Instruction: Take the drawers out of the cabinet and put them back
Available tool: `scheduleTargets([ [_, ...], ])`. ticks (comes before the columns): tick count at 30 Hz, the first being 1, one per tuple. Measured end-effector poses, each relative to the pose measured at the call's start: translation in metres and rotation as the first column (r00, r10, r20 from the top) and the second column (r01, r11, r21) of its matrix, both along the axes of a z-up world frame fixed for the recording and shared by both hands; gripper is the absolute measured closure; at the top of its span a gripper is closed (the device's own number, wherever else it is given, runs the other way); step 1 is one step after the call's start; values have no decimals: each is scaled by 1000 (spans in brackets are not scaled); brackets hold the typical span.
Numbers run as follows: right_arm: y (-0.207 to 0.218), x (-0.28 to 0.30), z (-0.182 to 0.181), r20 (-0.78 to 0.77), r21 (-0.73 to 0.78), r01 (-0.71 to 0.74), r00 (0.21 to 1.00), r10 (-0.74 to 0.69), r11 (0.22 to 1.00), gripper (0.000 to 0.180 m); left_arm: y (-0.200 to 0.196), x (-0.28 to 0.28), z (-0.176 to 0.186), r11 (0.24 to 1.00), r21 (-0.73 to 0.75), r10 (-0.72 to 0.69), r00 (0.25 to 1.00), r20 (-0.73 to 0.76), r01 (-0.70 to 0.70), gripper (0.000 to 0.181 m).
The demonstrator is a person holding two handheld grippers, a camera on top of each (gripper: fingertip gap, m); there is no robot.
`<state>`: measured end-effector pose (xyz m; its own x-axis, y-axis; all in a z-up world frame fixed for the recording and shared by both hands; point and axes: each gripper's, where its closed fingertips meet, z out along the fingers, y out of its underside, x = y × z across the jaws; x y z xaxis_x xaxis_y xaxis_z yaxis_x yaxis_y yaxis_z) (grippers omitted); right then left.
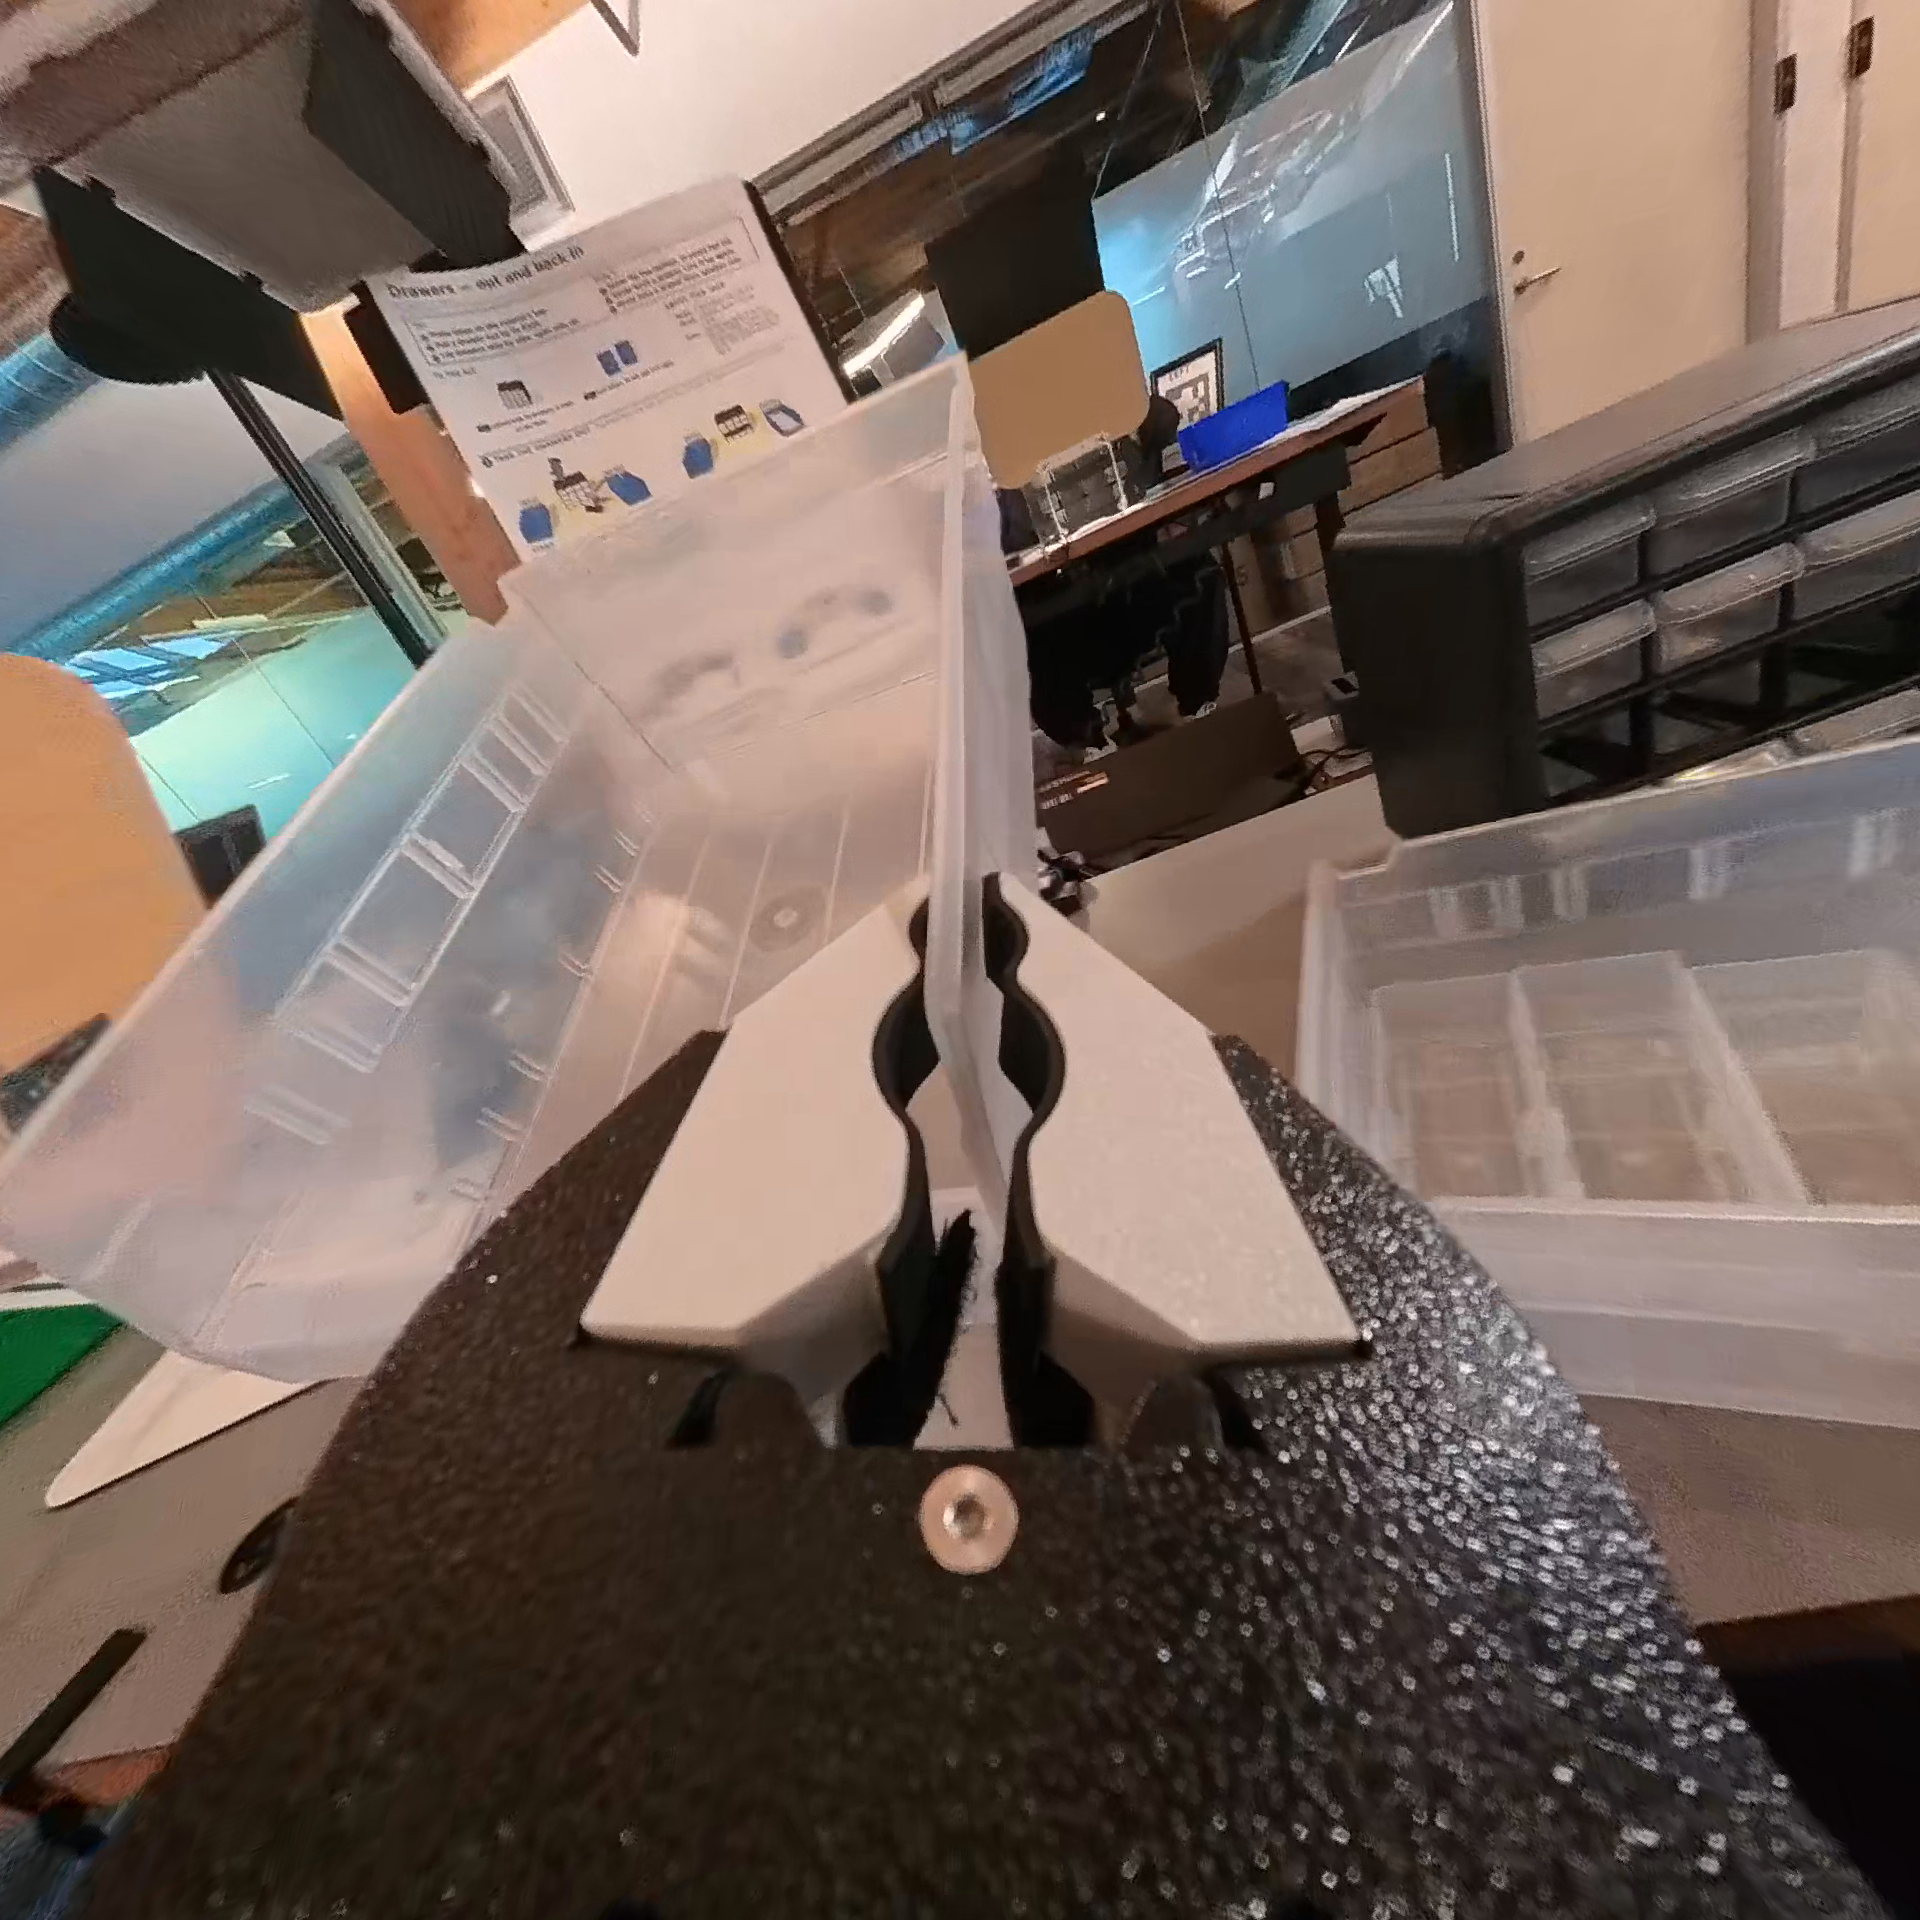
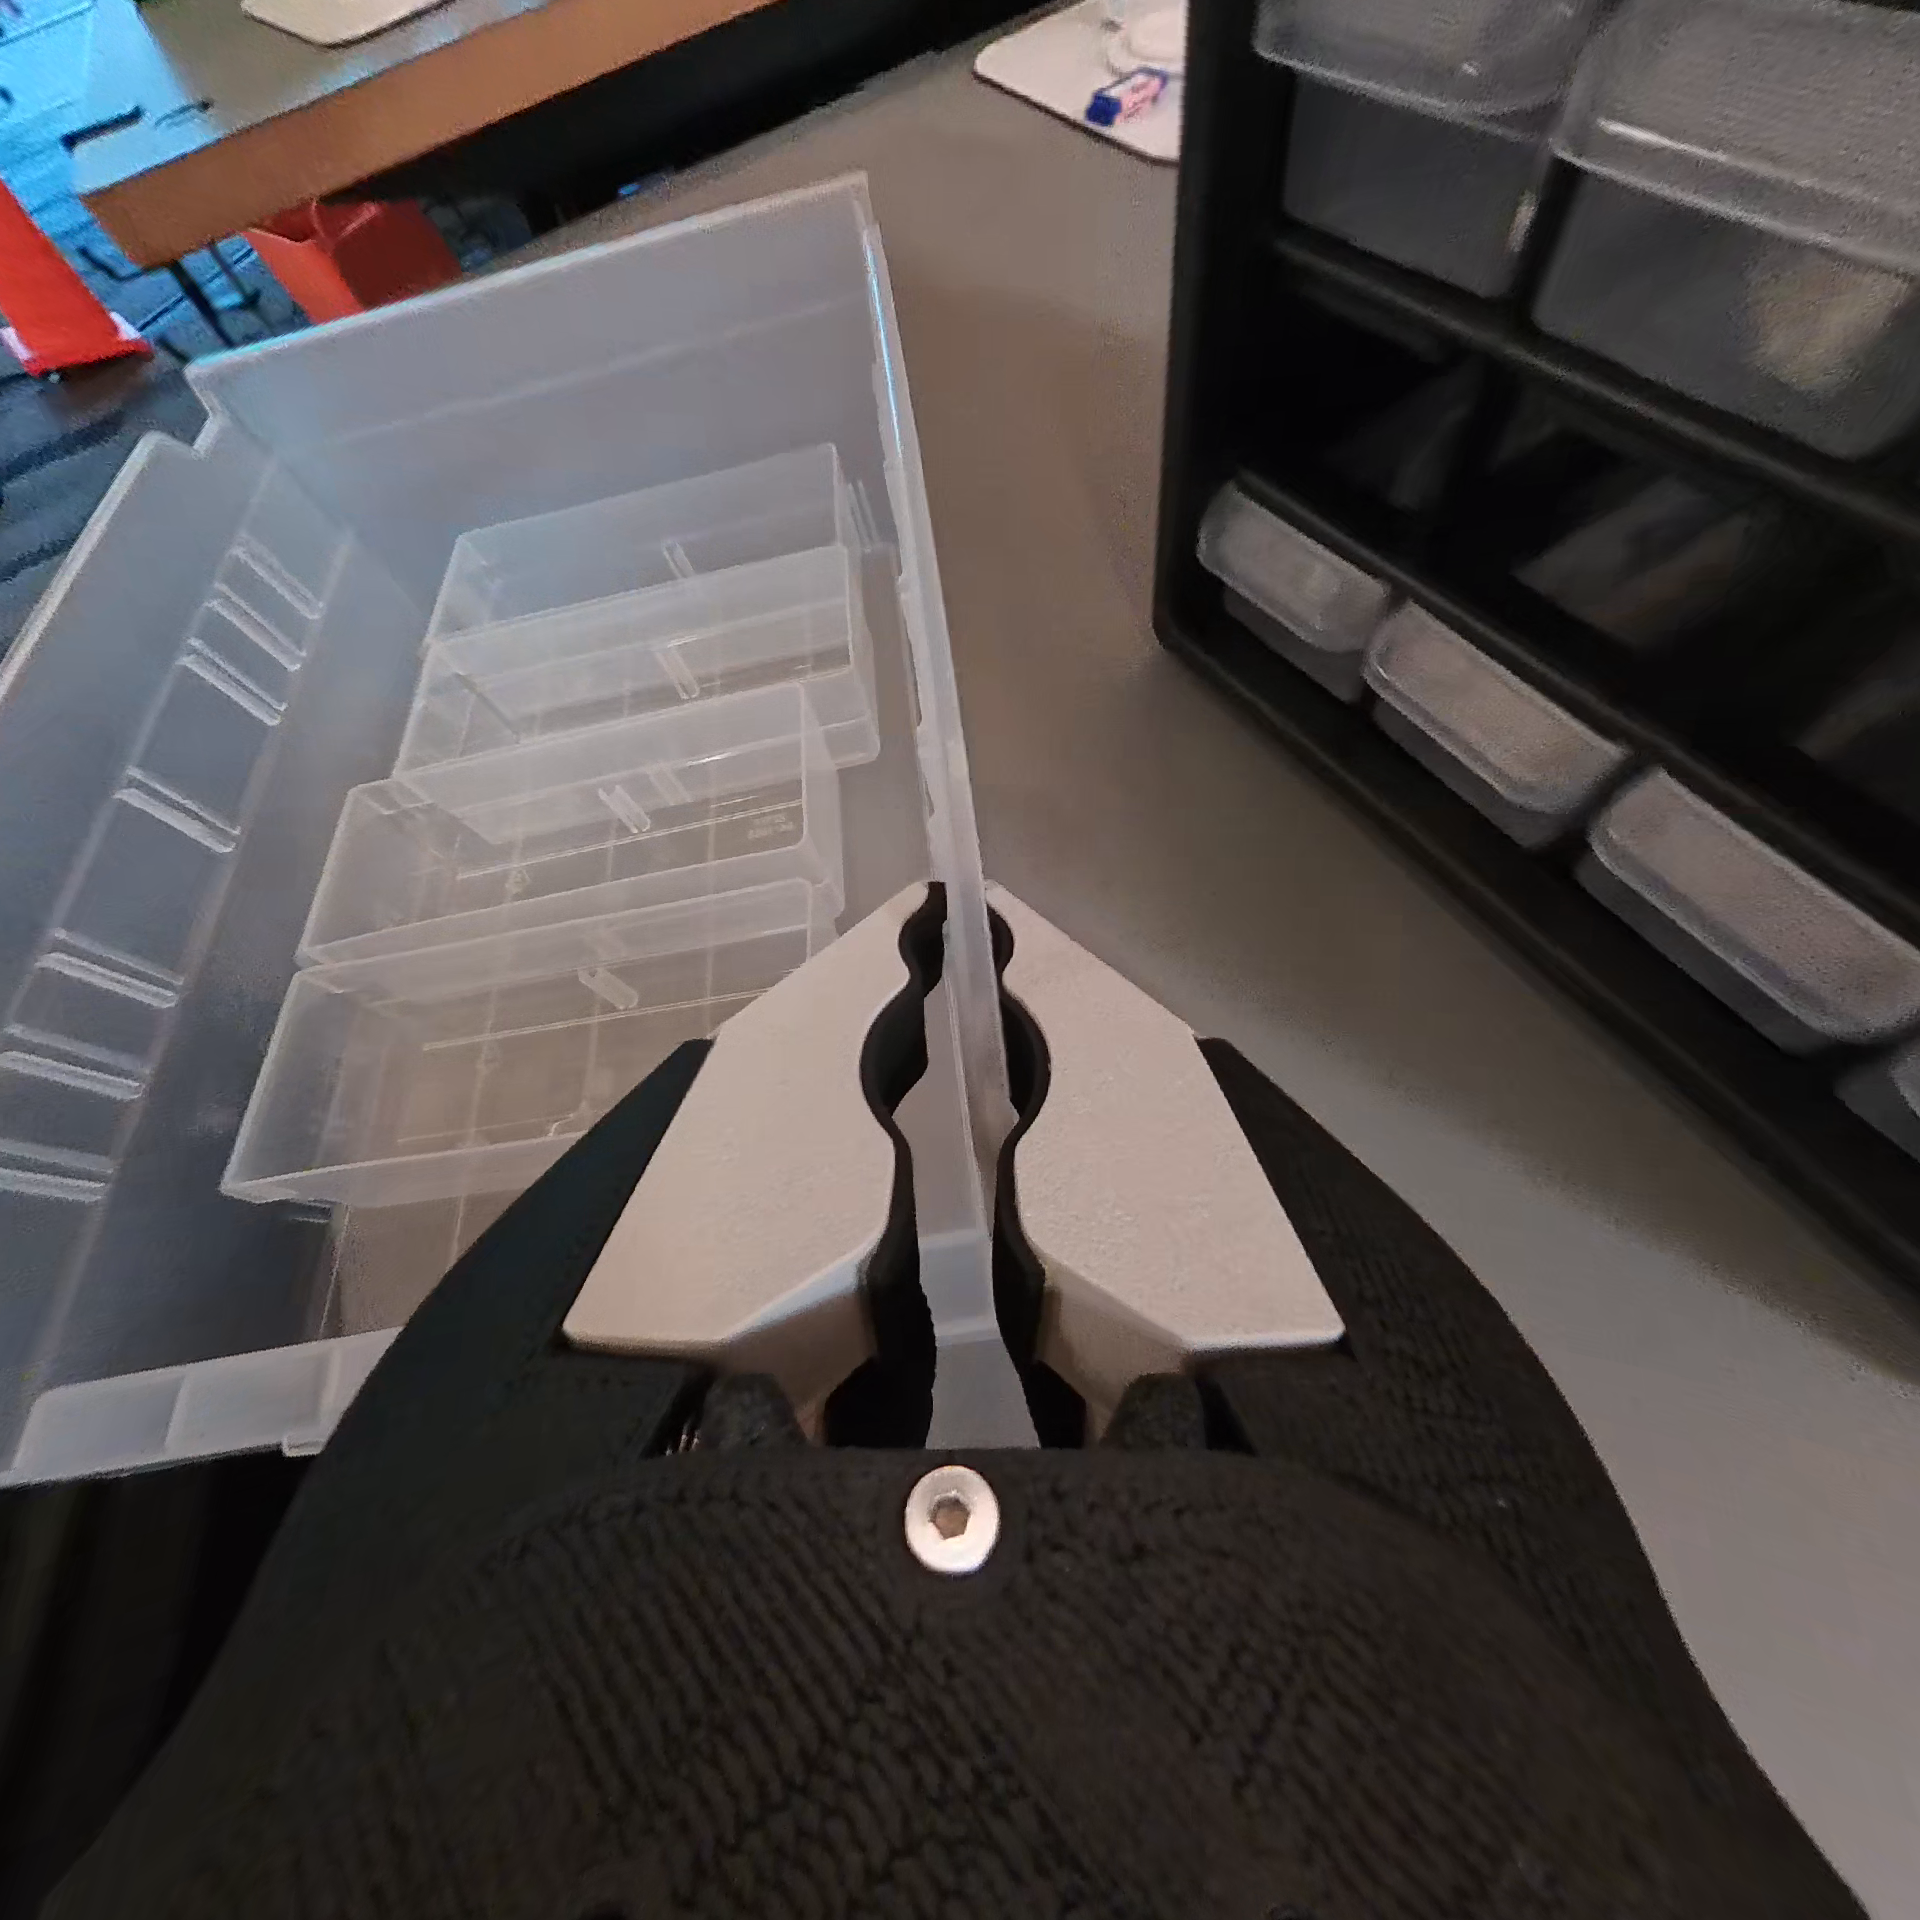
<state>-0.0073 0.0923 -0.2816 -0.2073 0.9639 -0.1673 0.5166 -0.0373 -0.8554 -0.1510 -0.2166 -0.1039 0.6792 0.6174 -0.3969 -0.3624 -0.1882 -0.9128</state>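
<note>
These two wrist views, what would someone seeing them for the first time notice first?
Each gripper is clamped on the thin wall of a translucent plastic bin: the left gripper holds an empty-looking bin tilted in the air, and the right gripper holds a bin with four small clear drawers stacked inside. To the right stands the black cabinet, with some slots empty.

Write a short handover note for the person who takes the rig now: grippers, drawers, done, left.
Left gripper: shut on the wall of an empty clear bin, tilted above the table.
Right gripper: shut on the wall of a second clear bin resting on the table.
Done: four small drawers lie in that bin.
Left: the black cabinet shows empty slots; put the drawers back.
</note>
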Motion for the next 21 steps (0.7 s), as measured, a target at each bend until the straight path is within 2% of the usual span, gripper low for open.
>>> scheduleTargets([
  [4, -14, -50, -3, -16, -18, 99, 995, -99, 995, 177, -11, -2, 7, 1000, 23, 3, 1000, -21, -2, 179],
  [9, -25, -111, 0, -75, -45, 294, 952, -296, 955, 177, -14, -2, 15, 999, 54, 5, 999, -39, -3, 179],
  [10, -32, -124, 1, -97, -56, 294, 950, -298, 954, 172, -13, 0, 18, 997, 71, 4, 999, -43, -1, 179],
  [13, -76, -149, 14, -168, -194, 149, 969, -182, 970, 132, -6, 10, 25, 997, 75, -20, 997, -73, 26, 179],
  [15, -95, -143, 44, -320, -211, 47, 940, -114, 976, 122, 3, 23, 30, 995, 65, -71, 993, -98, 78, 179],
  [18, -115, -102, 77, -478, -63, -108, 876, 65, 992, 121, 20, 59, 41, 974, 79, -202, 971, -128, 213, 179],
  [19, -112, -84, 83, -507, 19, -119, 855, 112, 993, 120, 26, 75, 46, 957, 94, -259, 956, -138, 273, 180],
  [21, -92, -40, 102, -578, 156, -51, 806, 133, 986, 120, 39, 110, 57, 911, 116, -377, 912, -165, 397, 179],
])
